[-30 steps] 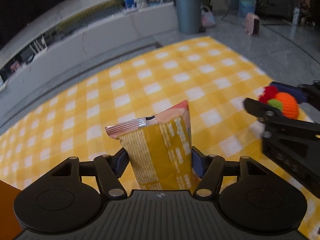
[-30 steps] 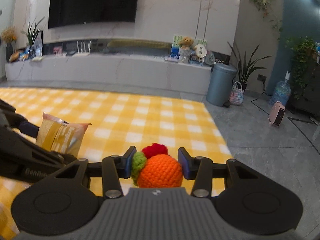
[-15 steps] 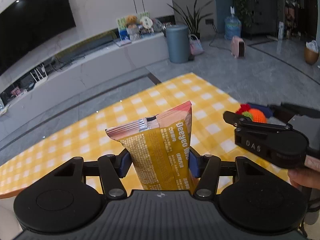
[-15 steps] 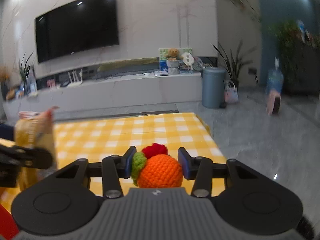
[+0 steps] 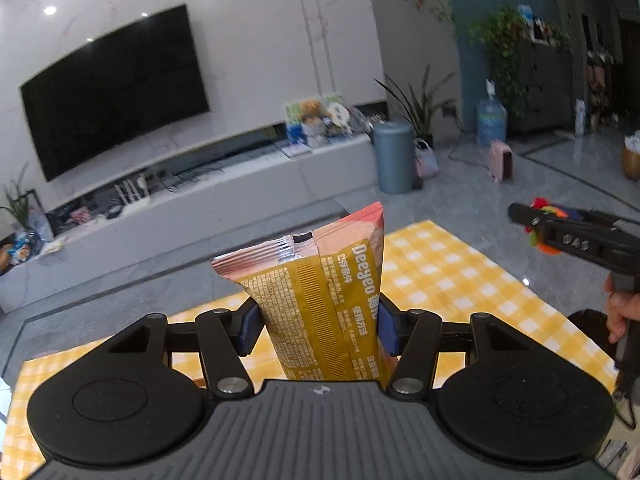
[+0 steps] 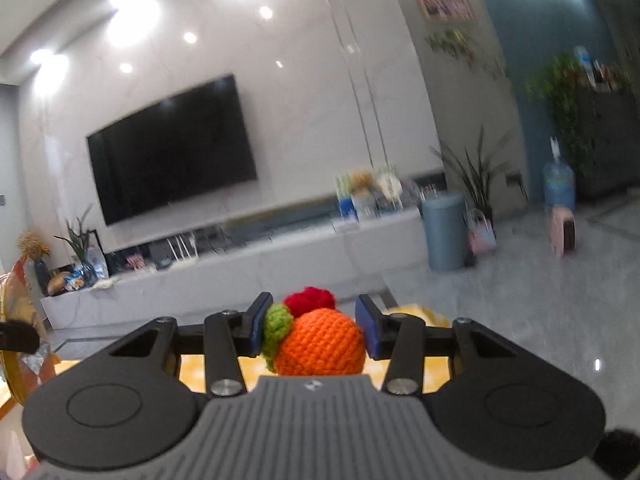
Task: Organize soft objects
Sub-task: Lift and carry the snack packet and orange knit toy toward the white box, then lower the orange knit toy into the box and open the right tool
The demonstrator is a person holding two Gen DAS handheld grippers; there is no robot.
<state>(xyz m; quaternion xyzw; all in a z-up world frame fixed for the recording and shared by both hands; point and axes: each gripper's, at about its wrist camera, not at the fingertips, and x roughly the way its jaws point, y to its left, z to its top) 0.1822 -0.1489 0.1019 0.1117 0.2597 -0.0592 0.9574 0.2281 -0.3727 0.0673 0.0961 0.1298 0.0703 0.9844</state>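
A gold and pink snack bag (image 5: 320, 280) stands upright between the blue pads of my left gripper (image 5: 319, 322), which is shut on its lower half, lifted above the yellow checked tablecloth (image 5: 460, 272). My right gripper (image 6: 314, 330) is shut on an orange crochet ball (image 6: 320, 346) with green and red tufts. The left wrist view has that gripper (image 5: 560, 236) side-on at the right, with the crochet ball (image 5: 544, 206) at its tip and a hand (image 5: 618, 312) on its handle. In the right wrist view the bag (image 6: 18, 292) shows at the far left edge.
Beyond the table's far edge lies grey tiled floor (image 5: 500, 200), then a long low white cabinet (image 5: 200, 216) under a wall TV (image 5: 116, 92). A blue-grey bin (image 5: 394, 156), a pink heater (image 5: 502, 160), a water bottle (image 5: 491, 122) and plants stand at the back right.
Both grippers have risen off the table with their loads and tipped upward. The tablecloth has dropped low in both views; the wall and TV fill the upper part.
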